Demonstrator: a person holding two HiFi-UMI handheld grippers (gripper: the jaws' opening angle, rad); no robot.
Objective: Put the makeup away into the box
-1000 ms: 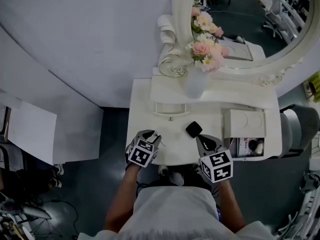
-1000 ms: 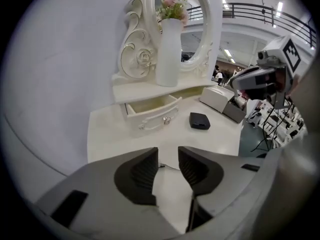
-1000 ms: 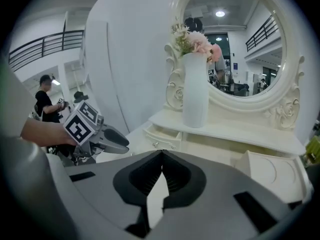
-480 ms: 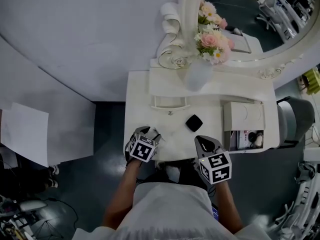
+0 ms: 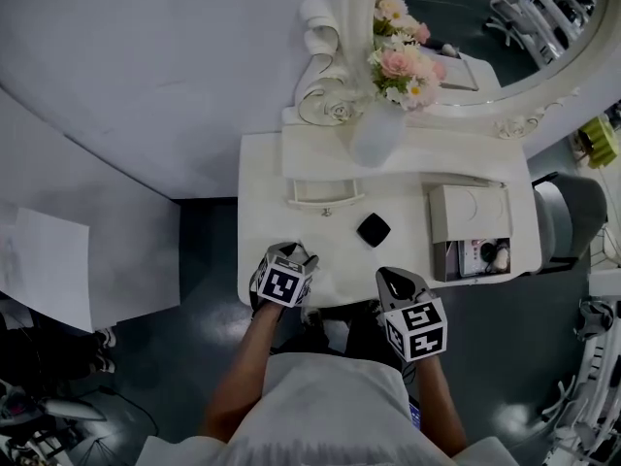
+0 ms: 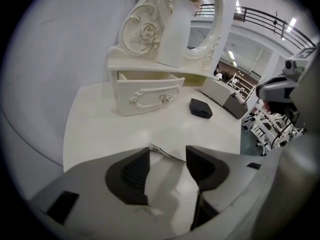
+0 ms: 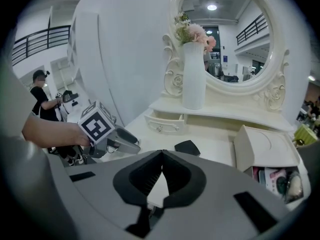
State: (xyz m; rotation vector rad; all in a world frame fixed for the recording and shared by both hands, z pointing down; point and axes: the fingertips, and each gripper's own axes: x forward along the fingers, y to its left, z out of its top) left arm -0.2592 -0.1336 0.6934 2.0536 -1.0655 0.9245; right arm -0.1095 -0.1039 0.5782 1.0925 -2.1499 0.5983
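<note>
A black compact (image 5: pixel 374 228) lies in the middle of the white vanity table (image 5: pixel 267 178), apart from both grippers. The white box (image 5: pixel 471 216) stands at the table's right end, lid up, with makeup items (image 5: pixel 488 255) inside. My left gripper (image 5: pixel 303 257) is near the front edge. Its jaws have just been opening and stand open (image 6: pixel 167 156), with nothing between the pads. A thin metal wire (image 6: pixel 165 153) shows on the table right at their tips. My right gripper (image 5: pixel 393 278) hovers over the front edge, shut and holding nothing (image 7: pixel 161 154), with the compact (image 7: pixel 187 147) ahead of it.
A small drawer (image 5: pixel 325 194) juts out half open under the raised shelf (image 5: pixel 427 158). A white vase of flowers (image 5: pixel 374 134) and an oval mirror (image 5: pixel 505 27) stand at the back. A grey bin (image 5: pixel 572 221) sits right of the table. A person (image 7: pixel 42 101) stands far off.
My right gripper has drawn back from the black compact toward the front edge. The left gripper has stayed near the front edge. The head view has shifted a little.
</note>
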